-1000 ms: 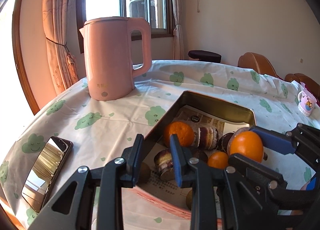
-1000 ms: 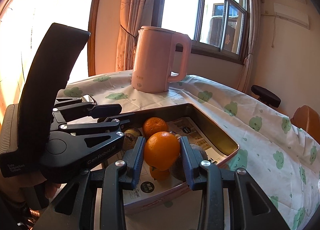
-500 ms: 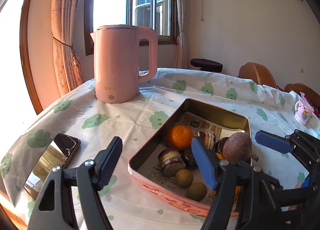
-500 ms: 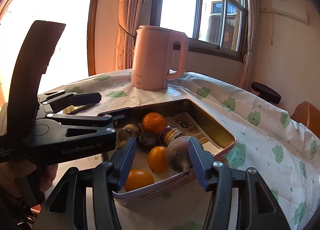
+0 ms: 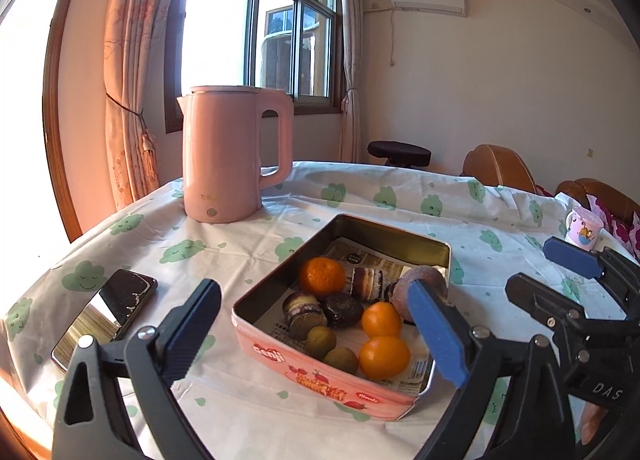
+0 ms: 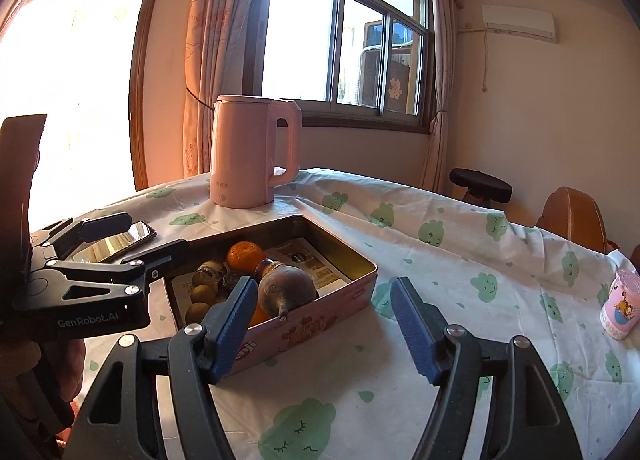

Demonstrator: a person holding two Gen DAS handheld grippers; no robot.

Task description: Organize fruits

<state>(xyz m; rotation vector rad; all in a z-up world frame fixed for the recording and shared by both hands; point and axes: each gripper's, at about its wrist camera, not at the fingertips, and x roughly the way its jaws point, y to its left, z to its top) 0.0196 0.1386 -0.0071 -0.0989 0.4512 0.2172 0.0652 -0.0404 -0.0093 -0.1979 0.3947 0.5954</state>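
Observation:
A pink tin box (image 5: 320,384) (image 6: 332,310) lined with newspaper sits on the table. It holds several fruits: a mandarin (image 5: 322,276), two oranges (image 5: 383,356), small green-brown fruits (image 5: 320,340), dark purple fruits (image 5: 343,309) and a brown pomegranate (image 5: 404,292) (image 6: 286,288). My left gripper (image 5: 316,340) is open and empty, in front of the box. My right gripper (image 6: 326,328) is open and empty, at the box's near right corner; it also shows in the left wrist view (image 5: 560,284).
A pink kettle (image 5: 232,156) (image 6: 254,152) stands behind the box. A phone (image 5: 106,316) (image 6: 116,240) lies left of it. A small pink cup (image 5: 582,228) (image 6: 620,306) stands at the right. Chairs and a stool are beyond the table.
My right gripper let go of the orange into the box, opened and drew back. My left gripper also opened wide and pulled back from the box.

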